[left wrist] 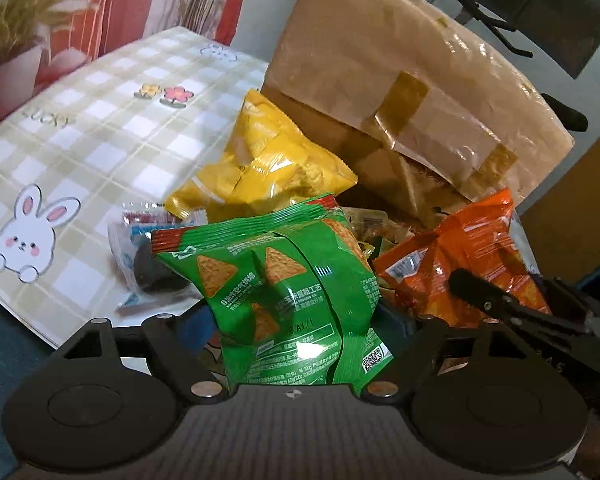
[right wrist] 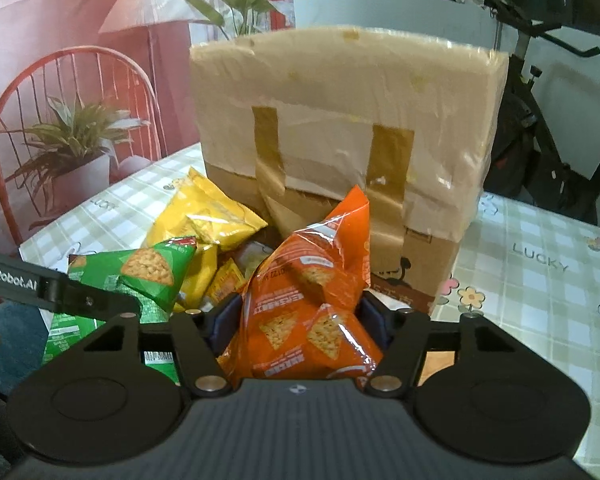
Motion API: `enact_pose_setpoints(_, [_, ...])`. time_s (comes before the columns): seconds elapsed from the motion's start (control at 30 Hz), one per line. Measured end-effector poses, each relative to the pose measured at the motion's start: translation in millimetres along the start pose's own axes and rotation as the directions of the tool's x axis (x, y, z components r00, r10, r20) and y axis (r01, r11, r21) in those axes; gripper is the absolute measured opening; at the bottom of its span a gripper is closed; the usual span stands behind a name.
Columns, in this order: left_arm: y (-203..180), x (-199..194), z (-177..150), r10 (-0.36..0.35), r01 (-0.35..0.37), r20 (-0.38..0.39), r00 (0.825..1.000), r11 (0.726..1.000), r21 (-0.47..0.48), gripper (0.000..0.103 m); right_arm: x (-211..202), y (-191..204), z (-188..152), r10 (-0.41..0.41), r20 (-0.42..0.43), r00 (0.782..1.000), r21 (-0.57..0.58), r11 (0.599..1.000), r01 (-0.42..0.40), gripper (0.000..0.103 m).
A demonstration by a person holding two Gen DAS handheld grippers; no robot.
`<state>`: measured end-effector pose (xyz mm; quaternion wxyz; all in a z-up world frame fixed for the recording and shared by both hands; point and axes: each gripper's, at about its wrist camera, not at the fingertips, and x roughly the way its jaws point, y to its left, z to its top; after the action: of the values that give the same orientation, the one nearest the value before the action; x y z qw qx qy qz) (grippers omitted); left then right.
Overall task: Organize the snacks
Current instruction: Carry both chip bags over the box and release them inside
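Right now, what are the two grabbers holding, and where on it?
The left gripper pinches the green chip bag around its lower middle. The right gripper squeezes the orange chip bag across its middle.

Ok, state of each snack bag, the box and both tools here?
Green chip bag: sealed, clamped in left tool.
Orange chip bag: sealed, clamped in right tool.
Yellow chip bag: sealed, lying loose on the tablecloth.
Cardboard box: flap raised, taped.
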<state>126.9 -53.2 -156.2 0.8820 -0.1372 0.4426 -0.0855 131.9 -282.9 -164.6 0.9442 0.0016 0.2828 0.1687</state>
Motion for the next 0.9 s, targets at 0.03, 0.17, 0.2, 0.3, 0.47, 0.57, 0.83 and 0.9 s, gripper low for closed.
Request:
enact_pose_setpoints(0.03, [-1, -3, 1, -0.001, 0.001, 0.008, 1.000, 1.000, 0.007, 0.084, -3, 1, 1, -0.001, 0.006, 1.000, -0.002, 1.000, 0.001, 0.065])
enact_pose_setpoints(0.17, [-7, -18, 7, -0.014, 0.011, 0.048, 0.999, 0.998, 0.059, 0.084, -18, 6, 9, -0.007, 0.044, 0.999, -0.015, 1.000, 0.008, 0.065])
enact_pose_setpoints(0.2, [-10, -23, 9, -0.021, 0.016, 0.053, 0.998, 0.996, 0.085, 0.084, -22, 8, 11, -0.010, 0.056, 0.998, -0.017, 1.000, 0.011, 0.064])
enact_pose_setpoints(0.3, [-17, -36, 17, -0.042, 0.030, 0.080, 0.996, 0.989, 0.148, 0.084, -37, 9, 21, -0.021, 0.099, 0.995, -0.019, 1.000, 0.023, 0.064])
enact_pose_setpoints(0.47, [-28, -61, 30, -0.072, 0.035, 0.152, 0.986, 0.973, 0.230, 0.084, -66, 12, 44, -0.021, 0.186, 0.982, -0.022, 0.999, 0.025, 0.064])
enact_pose_setpoints(0.57, [-32, -76, 46, -0.092, 0.040, 0.203, 0.975, 0.968, 0.247, 0.084, -79, 12, 64, -0.014, 0.241, 0.970, -0.030, 0.999, 0.022, 0.064])
enact_pose_setpoints(0.83, [-57, -98, 101, -0.131, 0.041, 0.304, 0.944, 0.957, 0.287, 0.085, -92, -3, 120, -0.025, 0.352, 0.936, -0.027, 0.999, 0.037, 0.064])
enact_pose_setpoints(0.9, [-66, -101, 113, -0.145, 0.044, 0.324, 0.935, 0.953, 0.300, 0.085, -92, -12, 135, -0.038, 0.371, 0.928, -0.014, 0.999, 0.047, 0.064])
